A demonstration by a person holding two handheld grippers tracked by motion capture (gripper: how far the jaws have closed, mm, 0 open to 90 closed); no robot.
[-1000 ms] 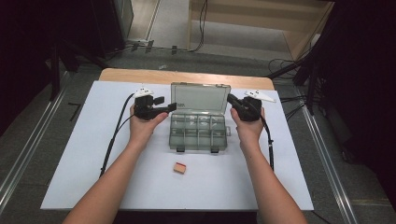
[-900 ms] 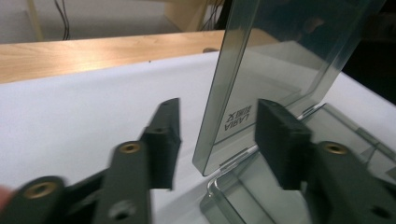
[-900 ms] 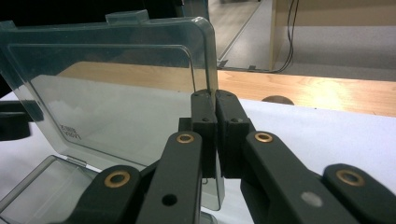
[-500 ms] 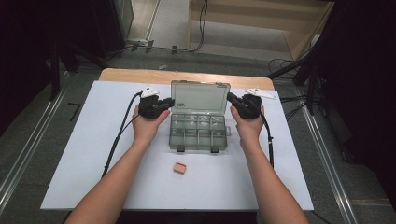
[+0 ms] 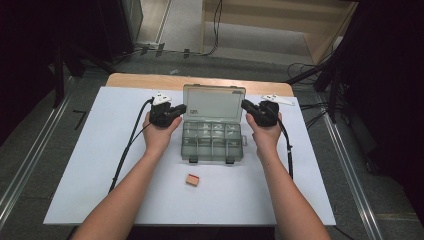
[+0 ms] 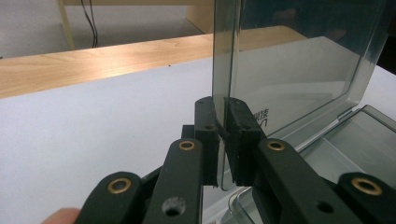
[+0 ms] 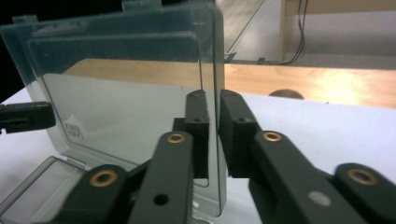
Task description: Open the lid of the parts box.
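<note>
Since the earlier frame, the left tool (image 5: 176, 110) has shifted in to the lid's (image 5: 214, 102) left edge, and its jaws have just been closing; they now pinch that edge. At the lid's right edge, the right tool (image 5: 247, 106) has just been easing open, with the edge between its narrow jaws. Standing upright at the far side of the organizer box (image 5: 212, 142), mid-desk (image 5: 90, 150), the lid runs left to right between both tools. The box's compartments look empty. A small tan block (image 5: 192, 179) lies just near of the box.
</note>
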